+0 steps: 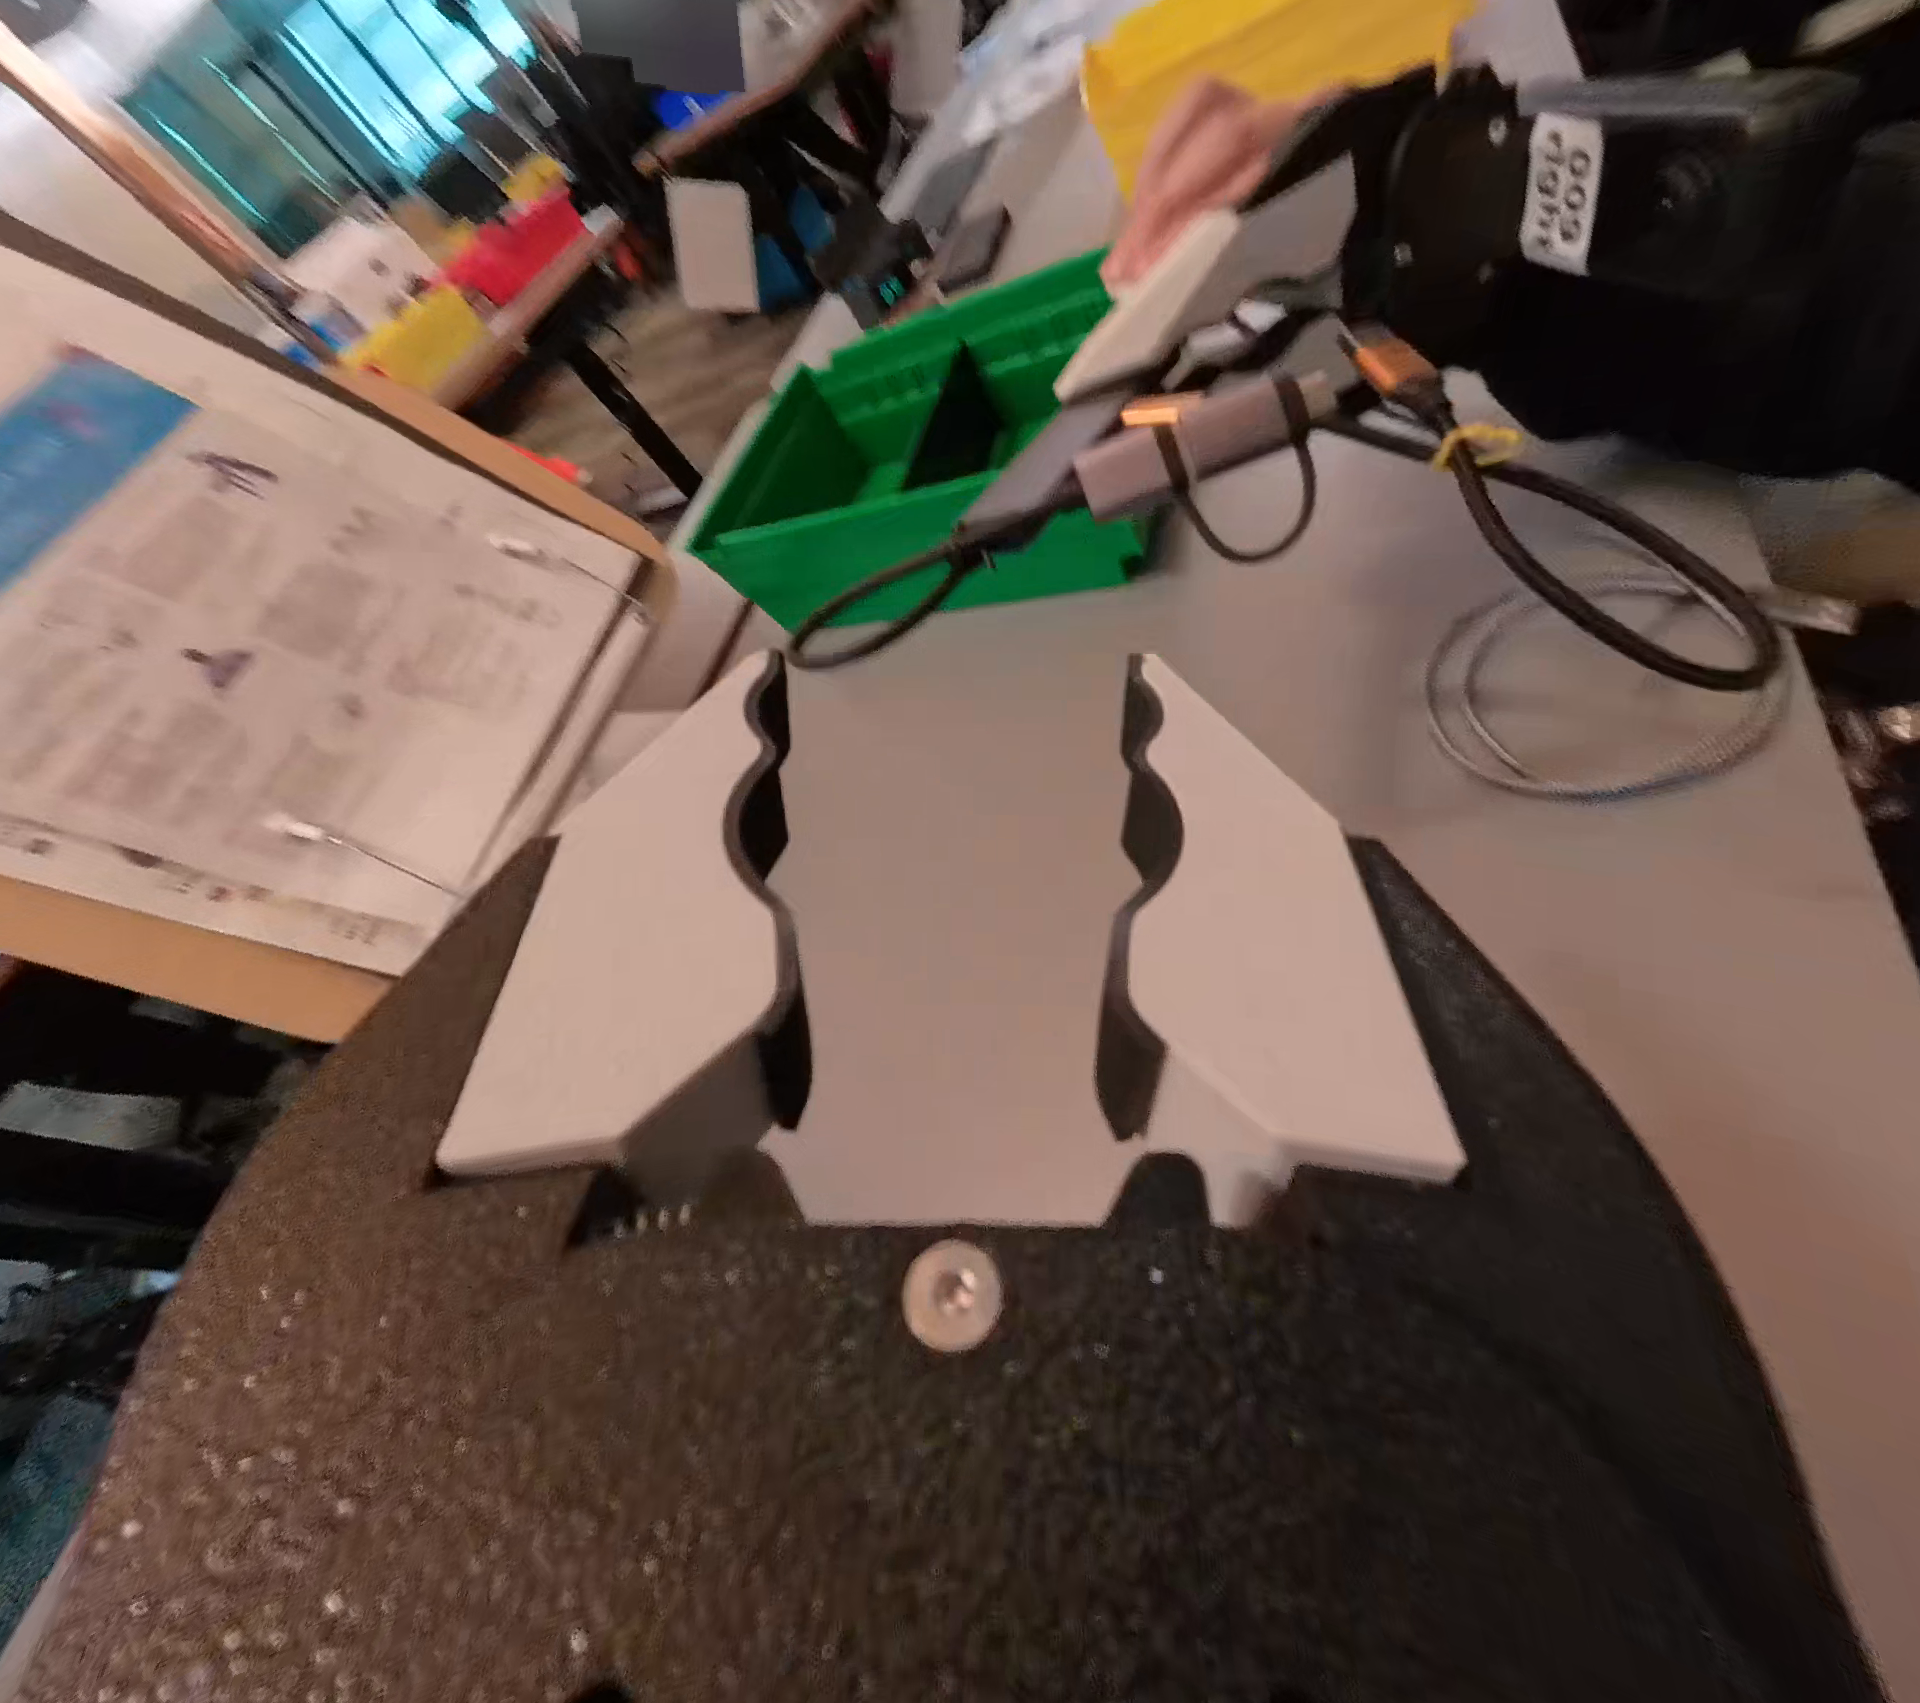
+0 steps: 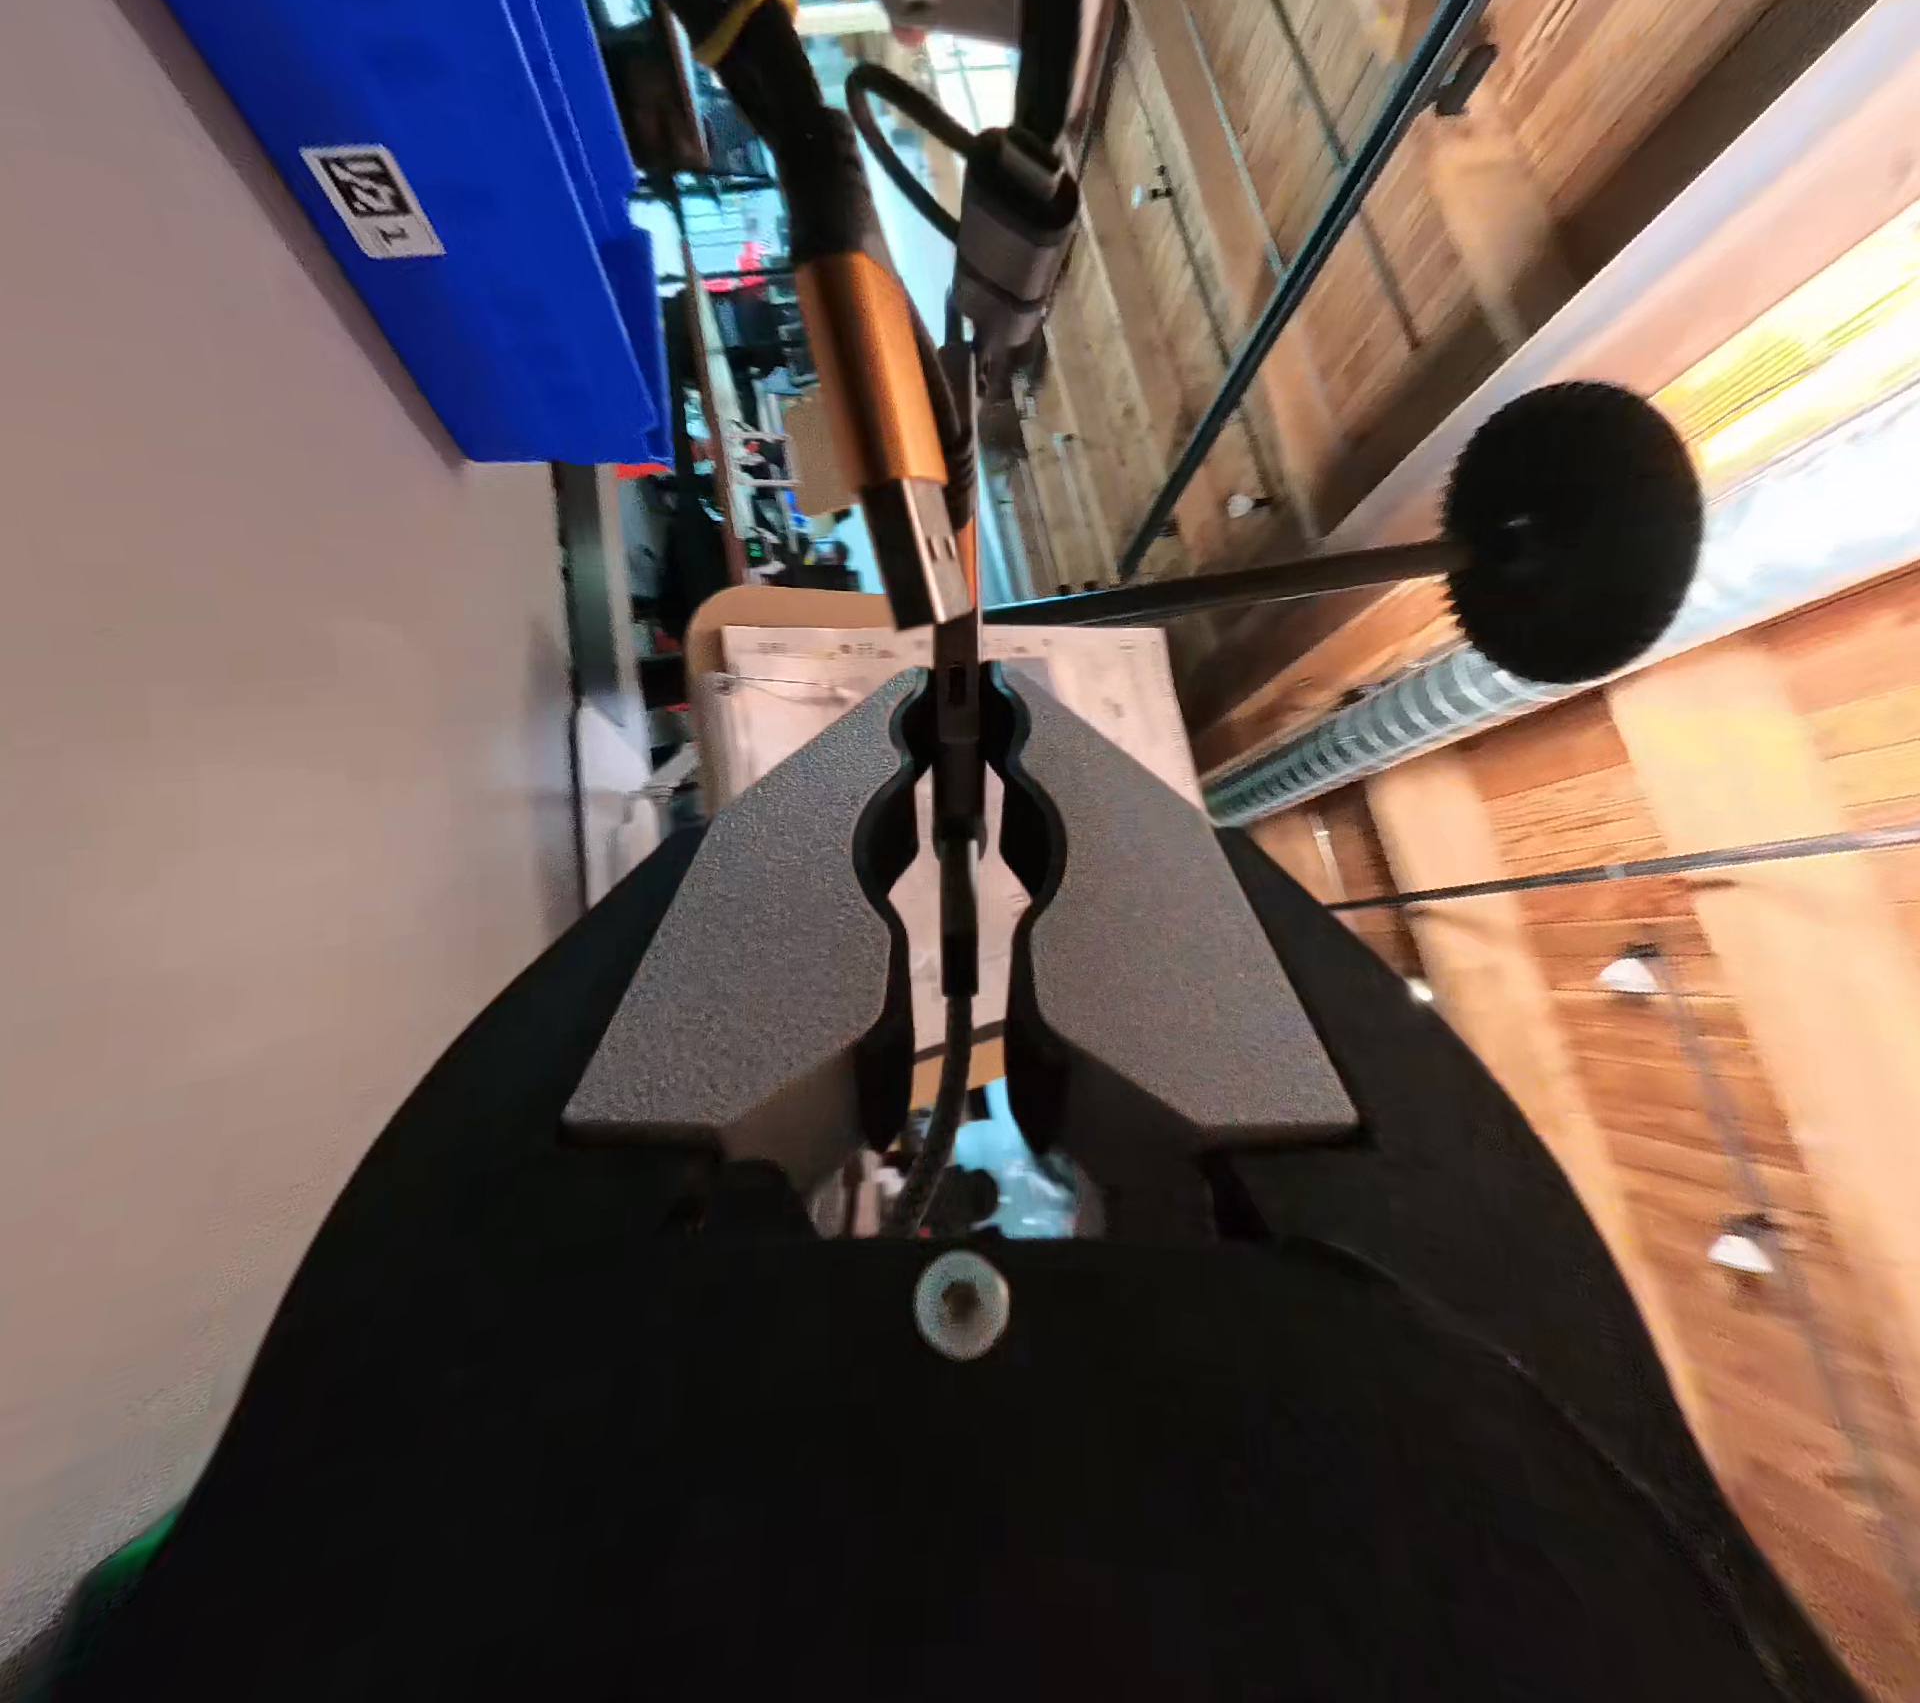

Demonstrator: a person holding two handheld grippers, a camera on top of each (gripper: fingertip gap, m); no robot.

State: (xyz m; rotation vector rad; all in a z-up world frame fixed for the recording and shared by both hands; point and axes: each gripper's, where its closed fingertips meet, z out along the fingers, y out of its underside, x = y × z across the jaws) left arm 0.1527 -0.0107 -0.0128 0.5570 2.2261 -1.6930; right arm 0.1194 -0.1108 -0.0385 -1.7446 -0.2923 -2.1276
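Over the grey table (image 1: 1351,978): left gripper (image 1: 954,832) spread wide, empty, green divided bin (image 1: 914,510) ahead. Right gripper (image 2: 958,780) nearly closed on a thin dark adapter (image 2: 956,718), long axis along the fingers; orange-sleeved USB plug (image 2: 894,448) dangles just beyond the tips.

Each black claw (image 1: 954,884) (image 2: 958,832) has grey scalloped fingers (image 1: 644,936) and a silver screw (image 1: 952,1292).

Bright indoor light, window (image 1: 343,32) glare at 10 o'clock. Heavy motion blur bg, fisheye warp at edges; fingers (image 1: 644,926) sharp.
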